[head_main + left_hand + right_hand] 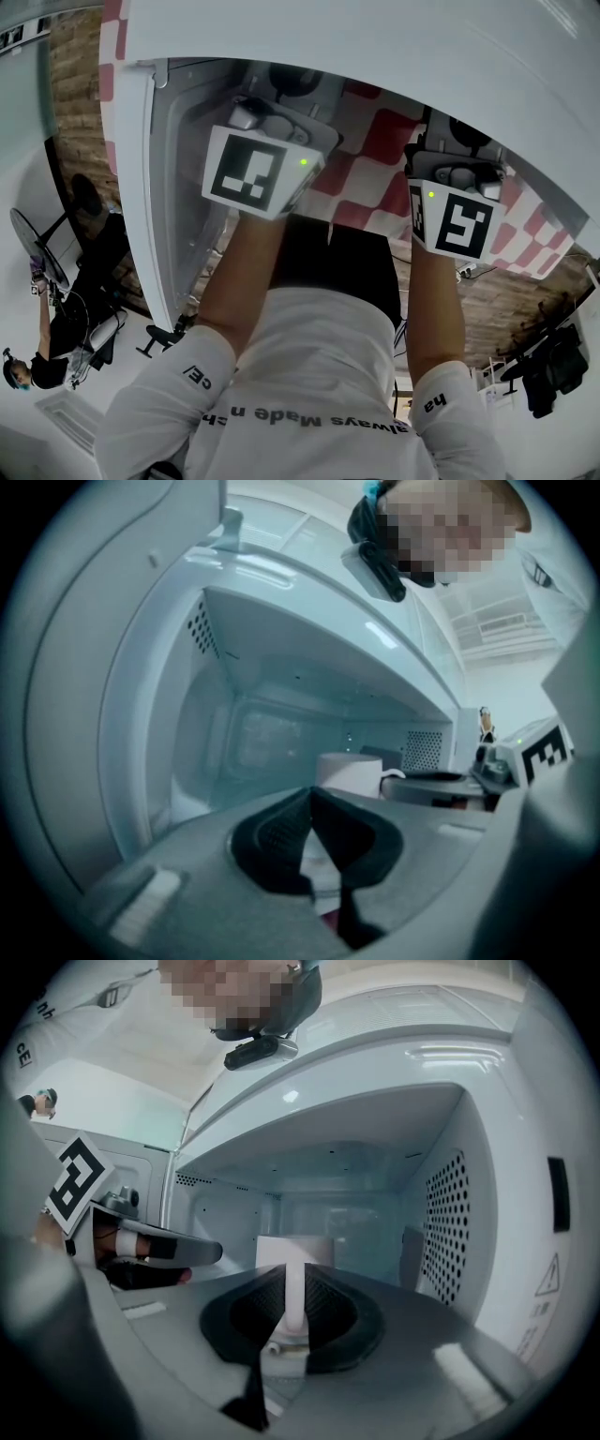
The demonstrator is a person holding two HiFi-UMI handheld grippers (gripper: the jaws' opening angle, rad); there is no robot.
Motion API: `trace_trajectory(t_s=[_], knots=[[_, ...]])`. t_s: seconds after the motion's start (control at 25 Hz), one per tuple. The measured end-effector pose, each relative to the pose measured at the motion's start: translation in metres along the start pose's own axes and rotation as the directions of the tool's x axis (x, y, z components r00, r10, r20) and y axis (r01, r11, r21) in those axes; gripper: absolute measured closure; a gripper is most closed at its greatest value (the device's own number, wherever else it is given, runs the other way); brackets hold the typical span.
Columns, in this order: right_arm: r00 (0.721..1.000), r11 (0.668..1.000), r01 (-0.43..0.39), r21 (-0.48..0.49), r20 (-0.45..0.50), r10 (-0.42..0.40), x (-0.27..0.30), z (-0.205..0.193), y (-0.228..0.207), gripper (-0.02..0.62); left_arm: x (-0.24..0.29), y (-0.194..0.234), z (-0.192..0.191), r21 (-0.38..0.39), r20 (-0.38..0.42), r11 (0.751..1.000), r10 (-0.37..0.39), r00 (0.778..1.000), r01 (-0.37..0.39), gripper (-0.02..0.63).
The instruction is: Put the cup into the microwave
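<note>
One cup (291, 1249) at the microwave (487, 1147) — right gripper (293, 1279) grasping it, left gripper (311, 799) clenched empty.

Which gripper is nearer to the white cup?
Right. The right gripper grips the cup by its handle, between its fingers. The left gripper, shut and empty, is apart, with the cup just ahead.

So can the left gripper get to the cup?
Probably yes. The microwave is open and the cup sits just ahead of the left gripper, nothing between. But its jaws are together, and the right gripper grips the handle.
</note>
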State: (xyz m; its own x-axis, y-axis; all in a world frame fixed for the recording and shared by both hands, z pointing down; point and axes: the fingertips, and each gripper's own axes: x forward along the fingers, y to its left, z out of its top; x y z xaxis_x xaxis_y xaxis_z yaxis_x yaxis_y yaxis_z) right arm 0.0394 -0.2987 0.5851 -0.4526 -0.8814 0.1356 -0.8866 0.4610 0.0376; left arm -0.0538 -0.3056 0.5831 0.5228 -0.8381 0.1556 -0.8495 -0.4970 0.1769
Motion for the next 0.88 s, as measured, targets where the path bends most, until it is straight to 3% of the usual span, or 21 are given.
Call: trace_trajectory(t_s=[0.4, 0.52, 0.88], knots=[[0.998, 0.998, -0.042, 0.041, -0.053, 0.045, 0.001, -0.014, 0.008, 0.549, -0.011, -0.006, 0.005, -0.005, -0.022, 1.000, -0.004, 1.000, 0.003, 0.603], [0.994, 0.997, -0.057, 0.049, -0.089, 0.061, 0.000, -0.019, 0.007, 0.499, -0.014, -0.011, 0.007, -0.013, -0.029, 1.000, 0.003, 1.000, -0.003, 0.603], [0.991, 0.997, -0.047, 0.055, -0.122, 0.053, -0.025, 0.002, 0.003, 0.495, -0.038, -0.030, 0.028, -0.021, -0.049, 1.000, -0.005, 0.999, 0.004, 0.603]])
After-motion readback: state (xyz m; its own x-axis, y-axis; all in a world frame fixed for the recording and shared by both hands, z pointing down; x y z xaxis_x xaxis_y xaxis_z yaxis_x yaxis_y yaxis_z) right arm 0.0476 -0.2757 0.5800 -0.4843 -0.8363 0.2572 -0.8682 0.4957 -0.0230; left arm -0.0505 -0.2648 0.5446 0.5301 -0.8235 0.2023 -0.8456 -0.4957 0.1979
